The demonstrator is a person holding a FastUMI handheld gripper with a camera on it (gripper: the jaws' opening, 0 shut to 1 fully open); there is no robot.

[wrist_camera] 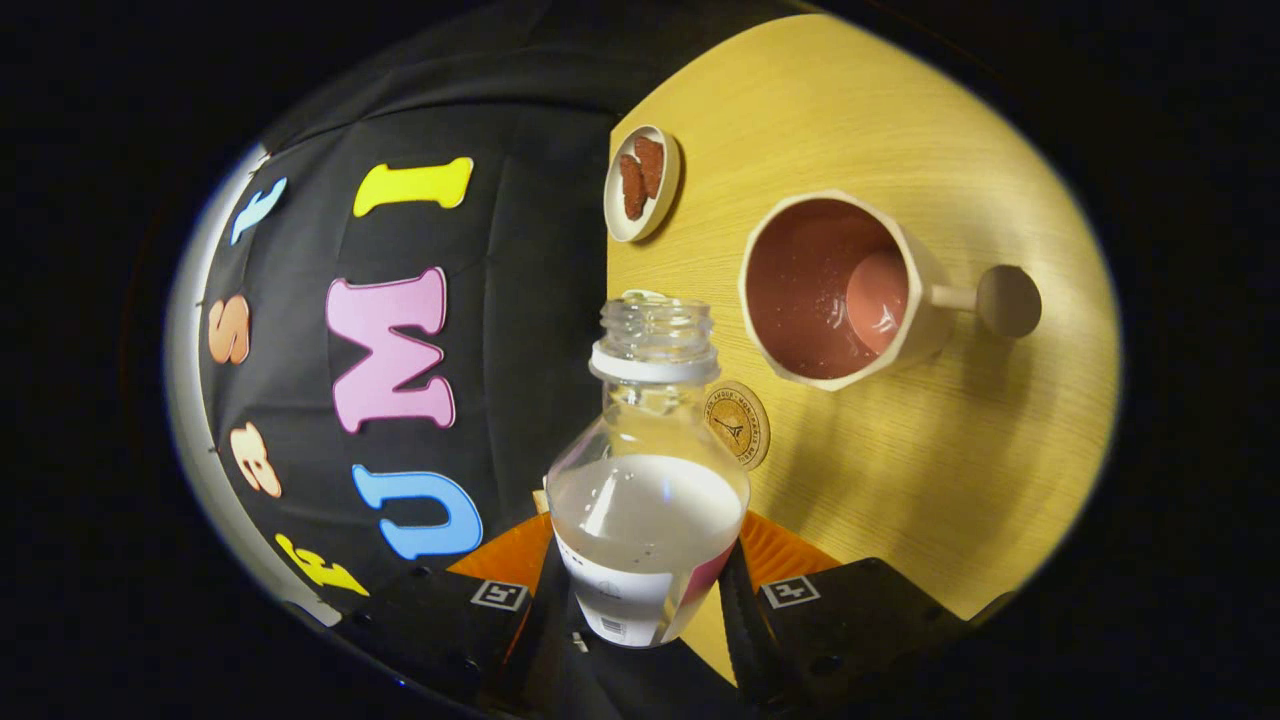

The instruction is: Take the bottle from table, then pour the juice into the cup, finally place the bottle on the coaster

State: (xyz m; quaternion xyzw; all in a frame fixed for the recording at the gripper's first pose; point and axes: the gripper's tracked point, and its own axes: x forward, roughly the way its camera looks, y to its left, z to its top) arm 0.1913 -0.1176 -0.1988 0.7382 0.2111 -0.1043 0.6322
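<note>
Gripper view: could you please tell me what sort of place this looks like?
Probably a staged booth. A black cloth wall backs a light wooden table bearing a cream faceted cup and a small dish of reddish snacks. The gripper clamps a clear plastic bottle.

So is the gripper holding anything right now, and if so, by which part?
Yes: the gripper holds the open bottle, its jaws pressing on either side of the labelled lower body, below the liquid line. The neck and mouth are free.

We see a clear bottle [648, 470] with a white collar and pale liquid, a cream cup [835, 290] pink inside, a tan coaster [742, 425], and a light wood-grain table [900, 480].
</note>
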